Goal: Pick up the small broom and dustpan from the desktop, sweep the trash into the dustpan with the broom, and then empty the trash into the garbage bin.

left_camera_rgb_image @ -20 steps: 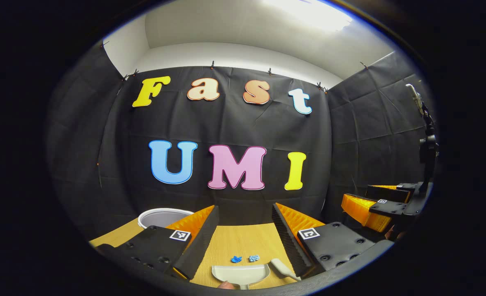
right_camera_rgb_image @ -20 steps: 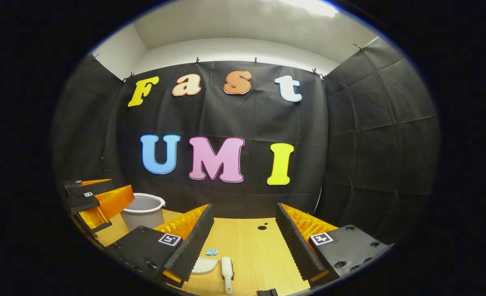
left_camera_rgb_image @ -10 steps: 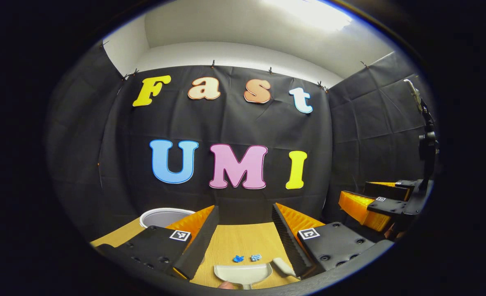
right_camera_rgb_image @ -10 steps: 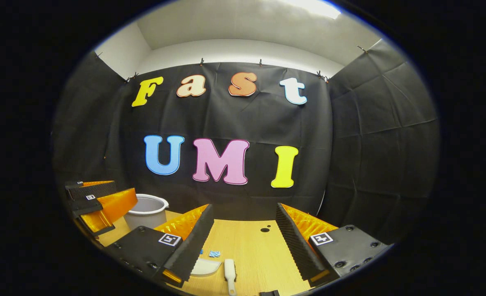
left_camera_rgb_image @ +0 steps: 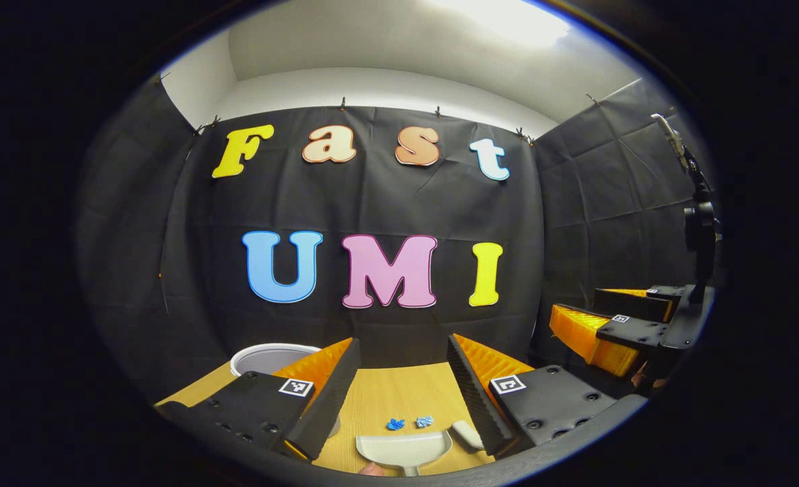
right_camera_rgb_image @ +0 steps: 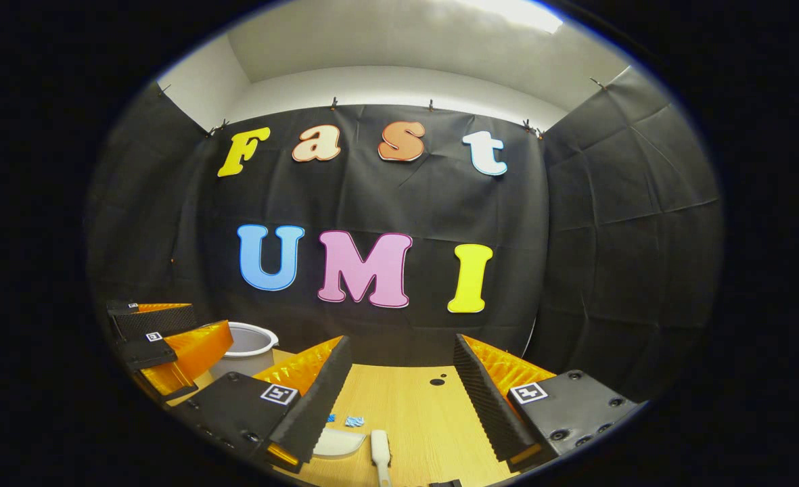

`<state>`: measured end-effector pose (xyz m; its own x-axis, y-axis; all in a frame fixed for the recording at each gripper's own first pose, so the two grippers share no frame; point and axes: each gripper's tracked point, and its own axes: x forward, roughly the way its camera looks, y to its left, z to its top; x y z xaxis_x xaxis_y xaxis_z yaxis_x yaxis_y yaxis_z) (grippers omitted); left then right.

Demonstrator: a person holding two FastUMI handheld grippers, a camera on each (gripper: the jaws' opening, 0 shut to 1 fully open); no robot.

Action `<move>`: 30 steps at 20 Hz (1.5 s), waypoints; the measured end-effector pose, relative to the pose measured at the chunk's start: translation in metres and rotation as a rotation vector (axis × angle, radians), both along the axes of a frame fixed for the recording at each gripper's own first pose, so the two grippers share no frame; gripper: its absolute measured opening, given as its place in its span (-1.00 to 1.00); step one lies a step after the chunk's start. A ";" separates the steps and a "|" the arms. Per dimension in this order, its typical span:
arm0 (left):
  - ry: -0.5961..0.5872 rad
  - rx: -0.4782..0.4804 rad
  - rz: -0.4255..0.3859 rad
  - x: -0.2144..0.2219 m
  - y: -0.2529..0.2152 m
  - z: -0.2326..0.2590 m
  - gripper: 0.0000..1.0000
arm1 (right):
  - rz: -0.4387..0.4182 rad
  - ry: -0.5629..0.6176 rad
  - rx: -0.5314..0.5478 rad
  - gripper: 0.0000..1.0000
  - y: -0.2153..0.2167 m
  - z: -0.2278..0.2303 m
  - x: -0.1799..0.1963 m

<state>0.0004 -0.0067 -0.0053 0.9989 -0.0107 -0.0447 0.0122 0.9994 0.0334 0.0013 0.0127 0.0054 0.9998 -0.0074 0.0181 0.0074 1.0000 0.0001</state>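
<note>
On the wooden desktop (left_camera_rgb_image: 399, 396) a white dustpan (left_camera_rgb_image: 402, 450) lies near the front edge, with two blue paper scraps (left_camera_rgb_image: 409, 423) just beyond it and the small white broom (left_camera_rgb_image: 467, 434) to its right. My left gripper (left_camera_rgb_image: 402, 368) hovers open above them, holding nothing. In the right gripper view the broom (right_camera_rgb_image: 380, 450) lies below the open right gripper (right_camera_rgb_image: 399, 368), with the dustpan (right_camera_rgb_image: 338, 443) and scraps (right_camera_rgb_image: 353, 421) partly behind its left finger. The grey garbage bin (left_camera_rgb_image: 270, 358) stands at the back left. Each view shows the other gripper off to the side: the right gripper (left_camera_rgb_image: 626, 328), the left gripper (right_camera_rgb_image: 169, 341).
Black cloth walls close the booth on three sides. A small dark hole (right_camera_rgb_image: 435, 382) marks the desktop toward the back. A stand with a clamp (left_camera_rgb_image: 700, 223) rises at the right in the left gripper view.
Both grippers have drifted slightly, so the dustpan, broom and scraps sit a little lower and further right in the views. Nothing has been taken hold of.
</note>
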 end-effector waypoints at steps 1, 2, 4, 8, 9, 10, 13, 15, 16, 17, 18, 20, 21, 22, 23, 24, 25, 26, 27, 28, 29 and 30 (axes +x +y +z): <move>0.011 -0.005 0.000 0.001 0.001 -0.002 0.55 | 0.000 0.001 -0.003 0.87 0.001 0.000 0.000; 0.025 -0.008 0.000 0.001 0.002 -0.006 0.56 | -0.001 0.000 -0.005 0.87 0.001 0.000 0.000; 0.062 -0.009 -0.003 0.001 0.002 -0.014 0.55 | -0.003 0.001 -0.003 0.86 0.003 0.001 0.002; 0.128 -0.021 -0.032 0.002 -0.002 -0.035 0.56 | -0.004 0.025 0.012 0.94 0.007 -0.009 0.007; 0.158 -0.023 -0.040 0.002 -0.005 -0.045 0.56 | -0.001 0.040 0.009 0.95 0.009 -0.015 0.009; 0.192 -0.031 -0.051 0.002 -0.008 -0.058 0.55 | 0.004 0.056 0.006 0.94 0.010 -0.021 0.012; 0.296 -0.103 -0.087 -0.002 -0.017 -0.091 0.56 | 0.022 0.094 0.022 0.87 0.018 -0.038 0.020; 0.386 -0.131 -0.086 -0.006 -0.015 -0.117 0.55 | 0.021 0.136 0.024 0.86 0.019 -0.055 0.027; 0.420 -0.136 -0.074 -0.008 -0.010 -0.128 0.56 | 0.023 0.161 0.029 0.95 0.020 -0.065 0.030; 0.457 -0.136 -0.059 -0.011 -0.004 -0.138 0.55 | 0.030 0.193 0.042 0.87 0.023 -0.075 0.031; 0.492 -0.137 -0.042 -0.014 0.002 -0.151 0.55 | 0.039 0.224 0.055 0.95 0.027 -0.086 0.033; 0.579 -0.141 -0.010 -0.021 0.010 -0.176 0.55 | 0.053 0.285 0.063 0.95 0.029 -0.109 0.035; 0.651 -0.146 0.010 -0.029 0.012 -0.190 0.55 | 0.052 0.311 0.055 0.96 0.027 -0.122 0.036; 0.717 -0.166 0.024 -0.033 0.010 -0.201 0.57 | 0.047 0.338 0.048 0.96 0.024 -0.136 0.035; 0.763 -0.196 0.024 -0.037 0.004 -0.212 0.58 | 0.048 0.372 0.053 0.96 0.022 -0.151 0.033; 0.797 -0.230 0.025 -0.042 -0.003 -0.222 0.58 | 0.052 0.409 0.067 0.96 0.021 -0.167 0.031; 0.830 -0.255 0.023 -0.044 -0.008 -0.229 0.58 | 0.058 0.451 0.084 0.96 0.023 -0.183 0.027; 0.861 -0.263 0.029 -0.048 -0.009 -0.234 0.58 | 0.067 0.496 0.098 0.96 0.023 -0.198 0.024; 0.887 -0.258 0.035 -0.049 -0.009 -0.240 0.57 | 0.075 0.529 0.107 0.96 0.023 -0.210 0.020; 0.912 -0.244 0.038 -0.048 -0.009 -0.245 0.58 | 0.084 0.549 0.117 0.96 0.022 -0.220 0.020; 0.943 -0.233 0.037 -0.045 -0.011 -0.254 0.58 | 0.095 0.571 0.127 0.96 0.022 -0.229 0.020; 0.984 -0.230 0.043 -0.042 -0.015 -0.264 0.57 | 0.110 0.603 0.146 0.96 0.023 -0.241 0.022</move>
<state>-0.0419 -0.0215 -0.2690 0.5193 -0.0878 -0.8501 -0.1058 0.9805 -0.1659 0.0238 0.0357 -0.2359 0.8287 0.1360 -0.5429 -0.0538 0.9849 0.1646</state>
